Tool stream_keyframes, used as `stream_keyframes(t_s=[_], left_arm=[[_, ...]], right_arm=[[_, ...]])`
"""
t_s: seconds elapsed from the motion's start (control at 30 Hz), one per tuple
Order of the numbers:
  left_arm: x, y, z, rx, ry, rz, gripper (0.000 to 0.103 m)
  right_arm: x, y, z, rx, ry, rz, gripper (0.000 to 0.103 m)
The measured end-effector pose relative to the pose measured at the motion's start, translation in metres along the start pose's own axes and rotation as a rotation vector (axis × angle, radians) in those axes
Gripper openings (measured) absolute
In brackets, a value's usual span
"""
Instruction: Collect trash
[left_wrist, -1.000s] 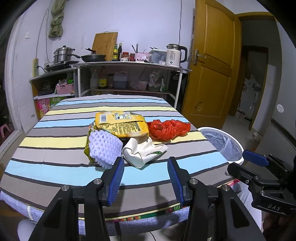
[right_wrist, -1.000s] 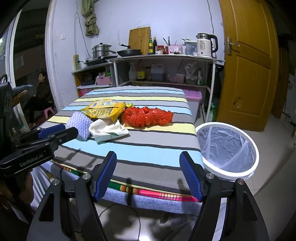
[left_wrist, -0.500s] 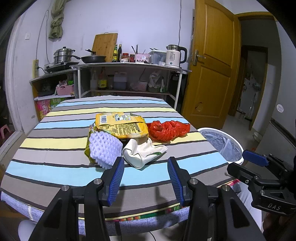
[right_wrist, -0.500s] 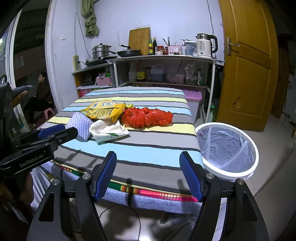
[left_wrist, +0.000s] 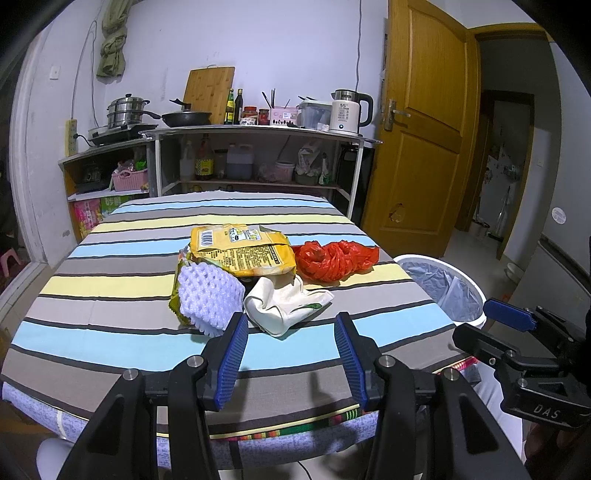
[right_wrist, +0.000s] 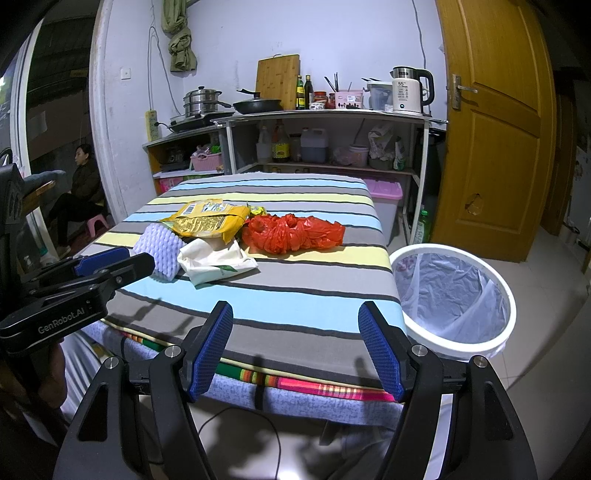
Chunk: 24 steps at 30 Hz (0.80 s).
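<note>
Both released: left hand-held gripper (left_wrist: 288, 354), right hand-held gripper (right_wrist: 295, 350). Ahead, loose white wrapper (left_wrist: 284, 304); risk of slipping from thin grip.

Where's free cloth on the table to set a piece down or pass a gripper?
Free: the near stripes between the left gripper and the white wrapper; the left side beyond the purple foam net; the far end behind the yellow packet. Crowded: the middle, where those three overlap and the red bag lies beside them, towards the bin.

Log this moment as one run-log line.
left gripper: open, empty | right gripper: open, empty | trash pile on table: untouched | bin: beside table
</note>
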<state>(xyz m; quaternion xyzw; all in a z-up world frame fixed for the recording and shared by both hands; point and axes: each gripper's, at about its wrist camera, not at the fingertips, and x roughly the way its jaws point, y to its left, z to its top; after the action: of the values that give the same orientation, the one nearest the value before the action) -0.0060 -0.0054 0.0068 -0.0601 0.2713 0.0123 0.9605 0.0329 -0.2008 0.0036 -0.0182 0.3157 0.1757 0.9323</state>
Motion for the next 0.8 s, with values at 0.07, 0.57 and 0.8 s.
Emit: stream_keyframes(t_s=[0.07,0.57,0.8], left_arm=[[-0.0002,0.0002,0.0001,-0.001,-0.001,-0.002,0.048],[-0.0001,0.0001,-0.0007,-0.002,-0.001,-0.001,0.048],[-0.0044,0.0015,0.0035,-0.014,0.004,-0.014,0.048]], right_arm=[[0.0001,-0.0001,-0.0001,0.0,0.001,-0.001,0.071],[0.0003,-0.0003,-0.0003,-0.001,0.0,0.0,0.071],[0.0002,0.0,-0.0002,0.0,0.001,0.0,0.071]])
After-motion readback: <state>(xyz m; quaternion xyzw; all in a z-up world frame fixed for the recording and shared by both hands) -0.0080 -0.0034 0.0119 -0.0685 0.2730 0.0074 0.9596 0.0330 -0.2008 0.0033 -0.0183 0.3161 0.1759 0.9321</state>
